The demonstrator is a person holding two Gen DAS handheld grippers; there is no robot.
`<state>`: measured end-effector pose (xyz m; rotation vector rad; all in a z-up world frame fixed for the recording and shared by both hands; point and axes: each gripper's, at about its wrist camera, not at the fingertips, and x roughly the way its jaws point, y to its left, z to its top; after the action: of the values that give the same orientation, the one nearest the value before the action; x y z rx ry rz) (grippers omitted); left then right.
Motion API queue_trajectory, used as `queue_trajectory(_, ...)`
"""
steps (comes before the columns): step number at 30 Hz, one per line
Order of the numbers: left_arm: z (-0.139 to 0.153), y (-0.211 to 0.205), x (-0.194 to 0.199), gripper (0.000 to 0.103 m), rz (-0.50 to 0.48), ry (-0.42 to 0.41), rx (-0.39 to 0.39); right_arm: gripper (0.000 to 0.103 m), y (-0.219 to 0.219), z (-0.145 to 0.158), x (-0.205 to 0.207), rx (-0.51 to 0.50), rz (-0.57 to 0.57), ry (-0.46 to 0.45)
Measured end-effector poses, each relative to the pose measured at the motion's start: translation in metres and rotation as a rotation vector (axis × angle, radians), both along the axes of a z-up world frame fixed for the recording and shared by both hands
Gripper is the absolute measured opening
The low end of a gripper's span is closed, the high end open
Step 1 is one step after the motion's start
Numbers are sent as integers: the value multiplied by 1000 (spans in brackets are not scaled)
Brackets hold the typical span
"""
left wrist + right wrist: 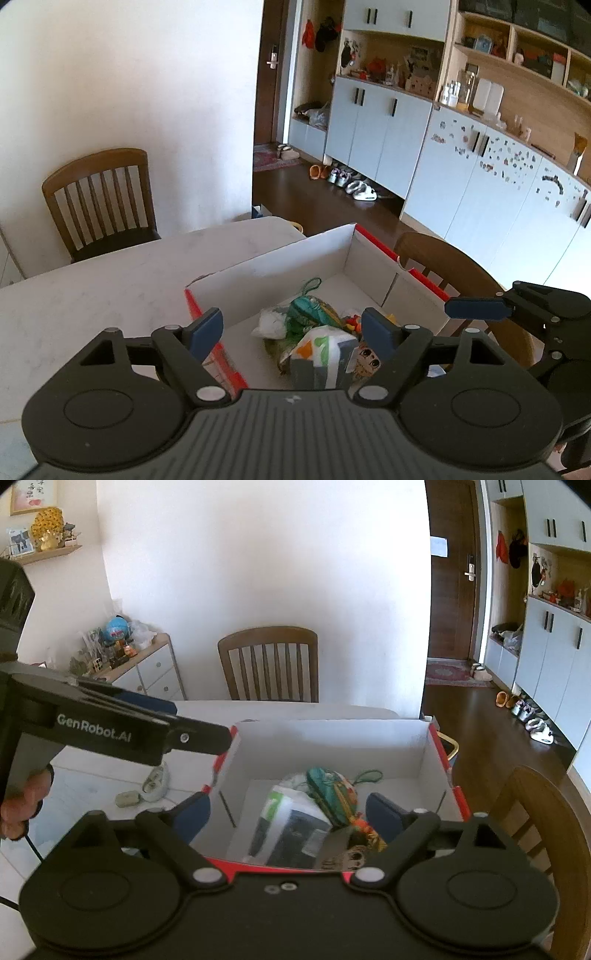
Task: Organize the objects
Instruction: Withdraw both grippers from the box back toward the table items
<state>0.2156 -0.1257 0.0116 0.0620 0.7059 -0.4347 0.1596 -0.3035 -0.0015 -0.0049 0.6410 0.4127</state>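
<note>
Box (332, 738) sits right under both claws, white inside, red outside, on the pale table (110, 280). Judging by the load, this is the gap between 2 drops: most items are already in.

Near to far from my right claw (288, 814): a white-and-grey pack (291, 823) just below and between the fingers, a small printed card (351, 858) at the near wall, a teal pouch (332, 790) just past the pack with its green cord (369, 775) trailing toward the far wall. My pads touch none of it.

Right claw: spread wide, empty. Left claw (291, 330): also wide, empty, above the same pile, with the pouch just ahead of its tips.

Left of the box, beyond my left claw, 2 small things remain on the table: a white rounded object (157, 782) and a smaller greyish one (127, 799) beside it; I can't tell what they are.

Next move, I reckon: swing left out of the box, drop low, close on 1 of those.
</note>
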Motion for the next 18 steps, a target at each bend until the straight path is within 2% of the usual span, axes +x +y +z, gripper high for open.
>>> queue_trajectory(3,0,15,-6,92,10,0,-17,95,13,2,-6,-5,-6,-3)
queue_trajectory(9,-1,51,-16,94,48,-4,-43,96,38,5,-15,1,-5,5)
queue_trajectory(12,-2,71,-20,103,70,-11,-47,96,55,6,-19,-2,0,7)
queue_trajectory(18,-7,113,-31,103,111,-45,-38,96,89,7,-24,2,7,12)
